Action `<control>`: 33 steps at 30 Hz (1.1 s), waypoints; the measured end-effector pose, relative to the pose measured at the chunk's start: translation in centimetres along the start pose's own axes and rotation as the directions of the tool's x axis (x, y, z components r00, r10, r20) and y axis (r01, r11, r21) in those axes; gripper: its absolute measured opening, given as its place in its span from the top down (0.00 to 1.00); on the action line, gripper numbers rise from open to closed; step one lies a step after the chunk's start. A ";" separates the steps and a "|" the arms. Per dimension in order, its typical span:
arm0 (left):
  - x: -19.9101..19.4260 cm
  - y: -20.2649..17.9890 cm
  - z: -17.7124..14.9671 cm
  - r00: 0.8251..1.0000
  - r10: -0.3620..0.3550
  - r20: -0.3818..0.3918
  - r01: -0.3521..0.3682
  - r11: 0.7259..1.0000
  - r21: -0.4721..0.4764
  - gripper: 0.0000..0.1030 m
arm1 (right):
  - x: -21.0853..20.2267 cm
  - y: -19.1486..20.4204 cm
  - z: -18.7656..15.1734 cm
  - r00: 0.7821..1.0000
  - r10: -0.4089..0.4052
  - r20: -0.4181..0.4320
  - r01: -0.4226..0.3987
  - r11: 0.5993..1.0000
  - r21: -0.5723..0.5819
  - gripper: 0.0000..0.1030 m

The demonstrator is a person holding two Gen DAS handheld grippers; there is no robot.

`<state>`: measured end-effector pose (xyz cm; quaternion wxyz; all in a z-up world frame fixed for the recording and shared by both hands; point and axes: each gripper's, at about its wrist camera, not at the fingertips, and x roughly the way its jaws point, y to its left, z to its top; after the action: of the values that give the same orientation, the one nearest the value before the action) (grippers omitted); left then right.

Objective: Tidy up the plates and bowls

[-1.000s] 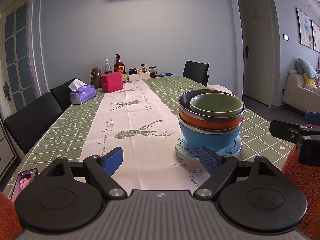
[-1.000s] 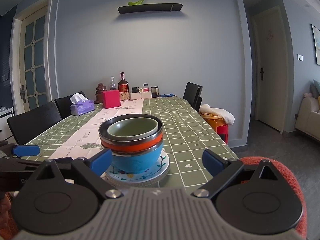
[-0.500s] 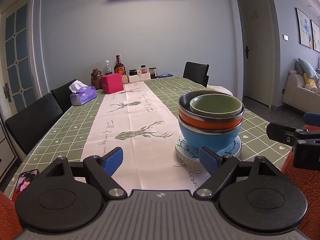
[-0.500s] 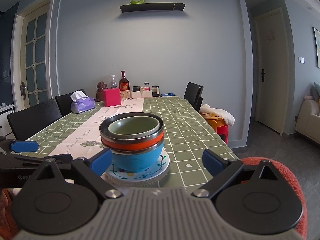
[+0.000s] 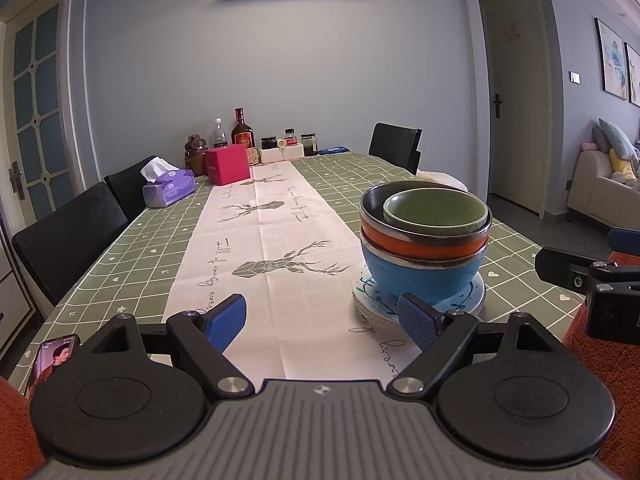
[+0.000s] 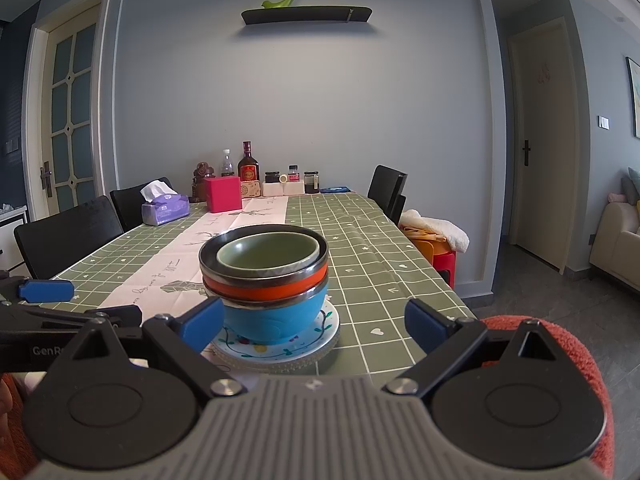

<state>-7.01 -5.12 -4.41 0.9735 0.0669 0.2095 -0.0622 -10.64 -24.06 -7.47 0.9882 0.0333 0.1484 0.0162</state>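
Bowls (image 6: 264, 280) sit nested in one stack: a green bowl (image 6: 269, 252) inside a dark-rimmed orange bowl (image 6: 266, 290), that inside a blue bowl (image 6: 276, 316), all standing upright on a pair of stacked plates (image 6: 316, 340) near the table's (image 6: 380, 264) near edge, toward its right side, with the plates' left rim just over the pale runner (image 5: 260, 232). Everything looks gathered, so we judge the sorting close to done, or done.

From our right gripper (image 6: 314, 322) the stack lies straight ahead and slightly left, its blue bowl rising just behind the left fingertip. From our left gripper (image 5: 322, 316) the stack lies ahead and to the right, behind the right fingertip. Both tools are about equally near; the right one faces it more squarely, so we would expect that hand to lead any next reach. The stack is round, so no long axis matters; only its height does, and a sideways nudge at the top could tip the green bowl.

Both sets of fingers are spread wide, holding nothing. A phone (image 5: 52, 356) lies at the near left corner; a tissue box (image 5: 170, 188) and bottles (image 5: 242, 130) stand well apart toward the far end.
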 end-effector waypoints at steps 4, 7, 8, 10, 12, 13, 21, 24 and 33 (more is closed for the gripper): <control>0.0 0.0 0.0 1.000 0.000 0.000 0.000 1.000 0.000 0.03 | 0.0 0.0 0.0 1.000 0.000 0.000 0.000 1.000 -0.001 0.08; 0.0 0.0 0.0 1.000 0.001 0.000 -0.001 1.000 0.000 0.03 | 0.0 0.0 0.0 1.000 0.000 0.001 0.000 1.000 -0.002 0.08; 0.0 0.0 0.0 1.000 0.001 0.000 -0.001 1.000 0.000 0.03 | 0.0 0.0 0.0 1.000 0.000 0.001 0.000 1.000 -0.002 0.08; 0.0 0.1 0.0 1.000 0.002 0.000 -0.002 1.000 -0.001 0.03 | 0.0 0.0 0.0 1.000 0.000 0.001 0.000 1.000 -0.003 0.08; -0.1 0.1 -0.1 1.000 0.002 0.001 -0.002 1.000 -0.003 0.03 | 0.0 0.0 0.0 1.000 0.000 0.002 0.000 1.000 -0.004 0.08; -0.1 0.1 -0.1 1.000 0.002 0.001 -0.002 1.000 -0.003 0.03 | 0.0 0.0 0.0 1.000 0.000 0.002 0.000 1.000 -0.004 0.08; -0.1 0.1 -0.1 1.000 0.002 -0.002 -0.002 1.000 -0.003 0.03 | -0.1 0.0 0.0 1.000 0.000 0.003 0.000 1.000 -0.009 0.08; -0.1 0.0 -0.1 1.000 0.003 -0.002 -0.003 1.000 -0.005 0.03 | -0.1 0.0 0.0 1.000 0.000 0.003 0.000 1.000 -0.008 0.08; -0.1 0.0 -0.1 1.000 0.004 -0.001 -0.004 1.000 -0.005 0.03 | 0.0 -0.2 0.0 1.000 0.004 0.004 -0.004 1.000 -0.013 0.08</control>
<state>-7.16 -5.07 -4.43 0.9737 0.0649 0.2101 -0.0595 -10.66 -24.23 -7.47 0.9887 0.0274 0.1464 0.0189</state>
